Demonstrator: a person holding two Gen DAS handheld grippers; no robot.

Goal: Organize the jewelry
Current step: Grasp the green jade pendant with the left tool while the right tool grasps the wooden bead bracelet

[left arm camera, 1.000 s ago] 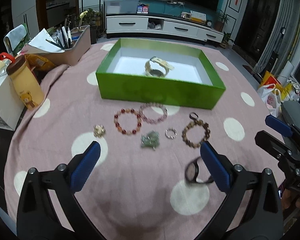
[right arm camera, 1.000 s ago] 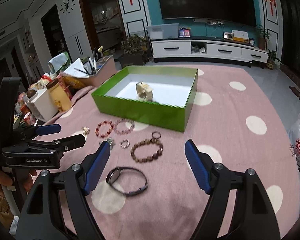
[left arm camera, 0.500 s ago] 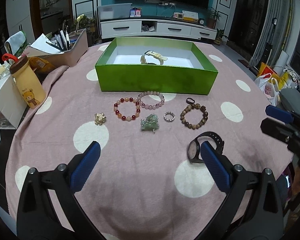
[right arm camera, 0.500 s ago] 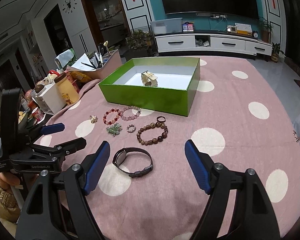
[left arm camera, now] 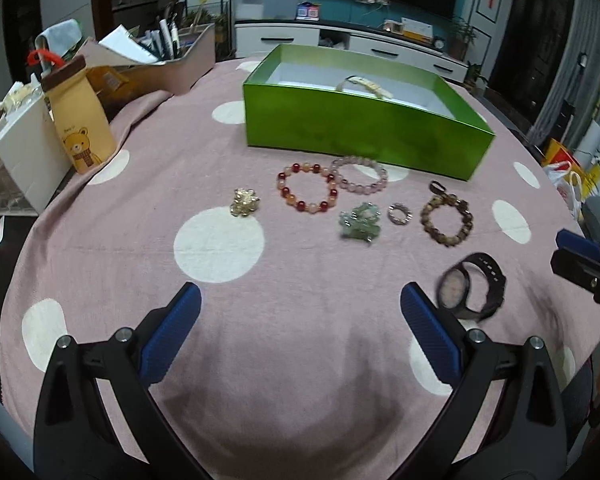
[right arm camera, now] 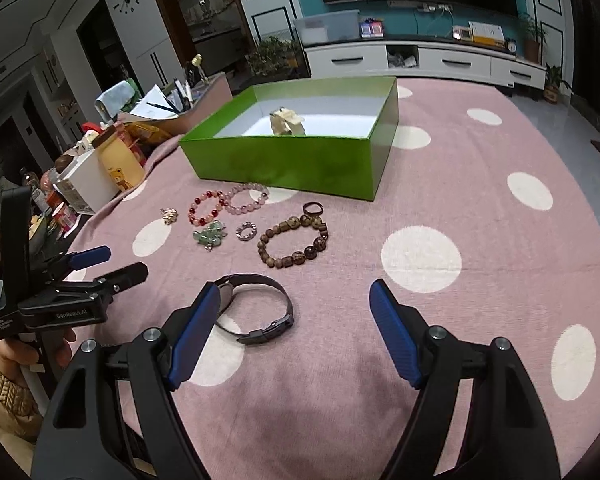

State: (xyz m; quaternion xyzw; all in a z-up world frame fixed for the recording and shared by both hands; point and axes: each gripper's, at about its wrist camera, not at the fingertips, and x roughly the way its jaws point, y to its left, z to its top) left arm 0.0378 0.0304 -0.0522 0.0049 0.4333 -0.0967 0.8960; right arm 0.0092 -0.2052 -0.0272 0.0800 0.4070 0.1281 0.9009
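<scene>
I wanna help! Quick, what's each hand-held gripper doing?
Left hand-held gripper: open, holding nothing.
Right hand-held gripper: open, holding nothing.

"GenRobot.AI" — white print, left tool (right arm camera: 95,266) body.

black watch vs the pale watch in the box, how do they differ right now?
Colour: the black watch has a dark strap; the pale watch has a cream one.
Place: the black watch lies on the pink dotted cloth, outside the green box; the pale watch sits inside the box on its white floor.
Access: the black watch lies next to the right gripper's left finger; the pale watch is far from both grippers.
Shared: both straps are closed into loops.
</scene>
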